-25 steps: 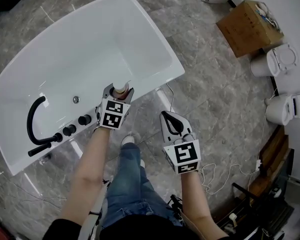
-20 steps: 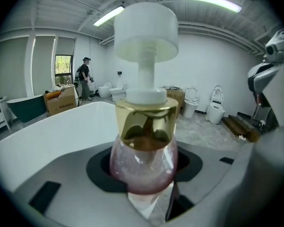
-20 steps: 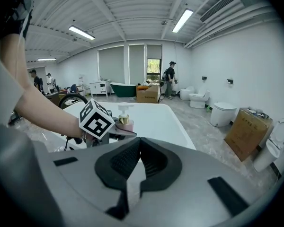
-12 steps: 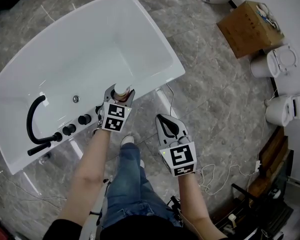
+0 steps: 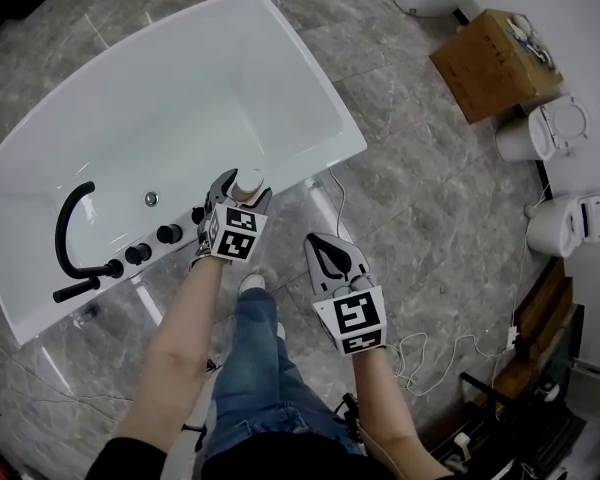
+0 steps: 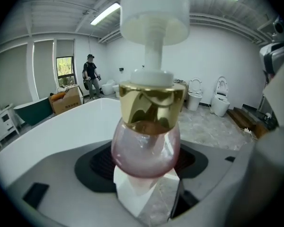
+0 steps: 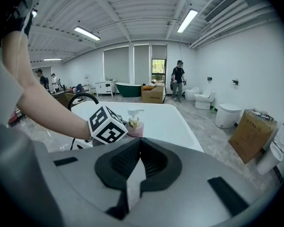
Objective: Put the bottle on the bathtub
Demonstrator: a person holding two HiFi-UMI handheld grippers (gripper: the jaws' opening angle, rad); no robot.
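Grey marble floor (image 5: 420, 188) surrounds the white bathtub (image 5: 310, 68). On its near rim, beside the black tap knobs (image 5: 168, 234), stands the pink pump bottle (image 5: 246, 180), clasped at its sides by the left gripper (image 5: 238, 190). The right gripper (image 5: 332, 256) hangs closed and empty over the floor.

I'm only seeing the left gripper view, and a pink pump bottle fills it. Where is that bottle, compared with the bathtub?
Observer: The head view shows the bottle at the bathtub's near rim, gripped by the left hand-held gripper; whether it rests there, I cannot tell.
Operator: Anything beside it?
Observer: Black knobs and a curved black faucet sit along that rim, to its left.
Operator: And the other hand?
Observer: The right hand-held gripper is shut and empty, over the floor beside the person's leg.
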